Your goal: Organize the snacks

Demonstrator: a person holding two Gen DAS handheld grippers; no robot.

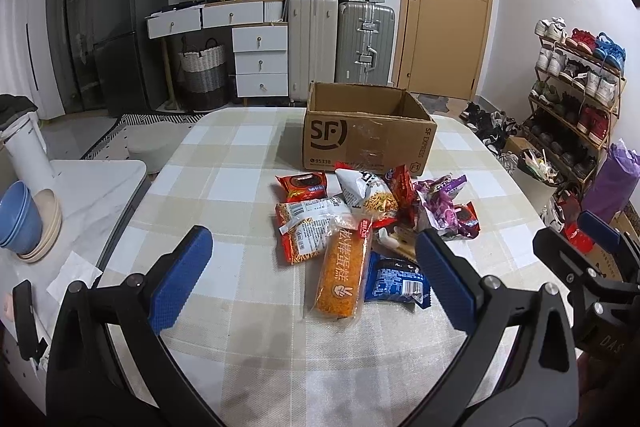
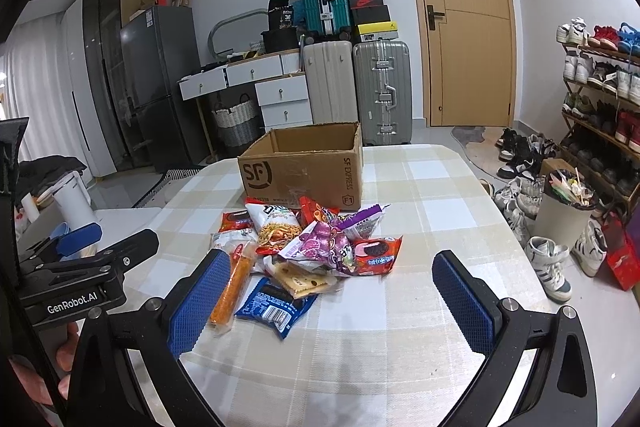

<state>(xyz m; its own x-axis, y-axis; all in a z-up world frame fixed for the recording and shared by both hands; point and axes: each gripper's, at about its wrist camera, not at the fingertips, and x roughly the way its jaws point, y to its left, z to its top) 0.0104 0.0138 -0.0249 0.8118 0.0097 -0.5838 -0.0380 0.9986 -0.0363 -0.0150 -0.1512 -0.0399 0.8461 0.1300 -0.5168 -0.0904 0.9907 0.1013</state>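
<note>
Both tongs hang above the near edge of the checked table (image 1: 224, 163), each spread wide and holding nothing: the left gripper (image 1: 314, 281) and, close on its right, the right gripper (image 2: 330, 297). Just ahead of their blue pads lies the heap of snacks (image 1: 372, 219), with a long orange cake bar (image 1: 340, 275) and a dark blue packet (image 2: 276, 305) nearest the tips. Beyond the heap, touching its far side, stands an open cardboard box (image 1: 366, 135).
</note>
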